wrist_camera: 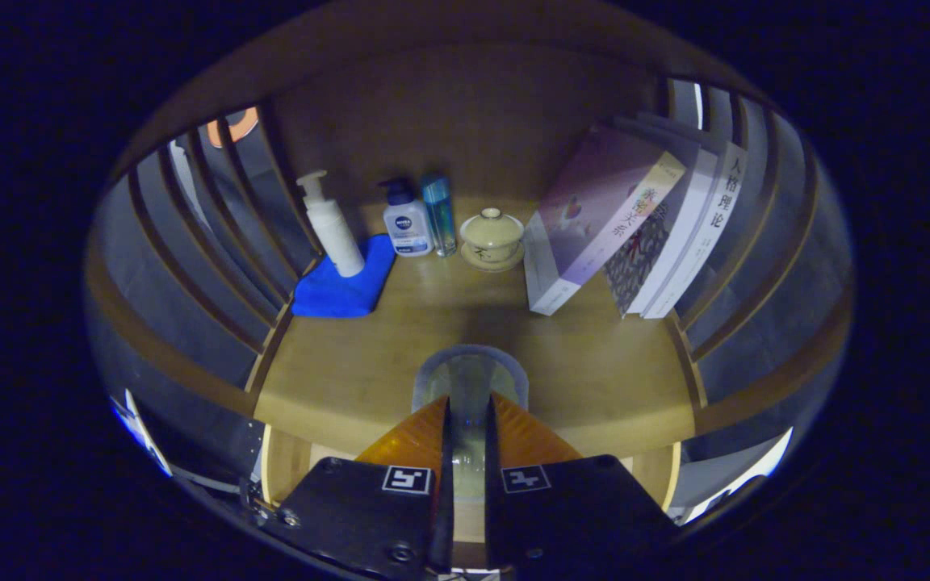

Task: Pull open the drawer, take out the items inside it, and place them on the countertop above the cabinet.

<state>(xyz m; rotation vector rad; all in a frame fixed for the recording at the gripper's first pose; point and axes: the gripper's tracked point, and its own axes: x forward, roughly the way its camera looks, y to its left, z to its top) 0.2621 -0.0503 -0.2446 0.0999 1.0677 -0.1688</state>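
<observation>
Clear glass cup [471, 381], upright on countertop [336, 379] front edge, clamped between nearly closed gripper [469, 420] fingers; NIVEA bottle [407, 223] at back edge, leaning books [634, 218] right, spines Chinese-lettered.

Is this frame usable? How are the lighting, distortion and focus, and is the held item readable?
Gripper view: dim, warm light; fisheye bends the side slats; books and bottles stay fairly sharp; the clear glass gripped by the gripper is faint, casting a soft shadow on the countertop.

A clear glass cup [469, 387] stands upright above the wooden countertop [336, 379].
</observation>
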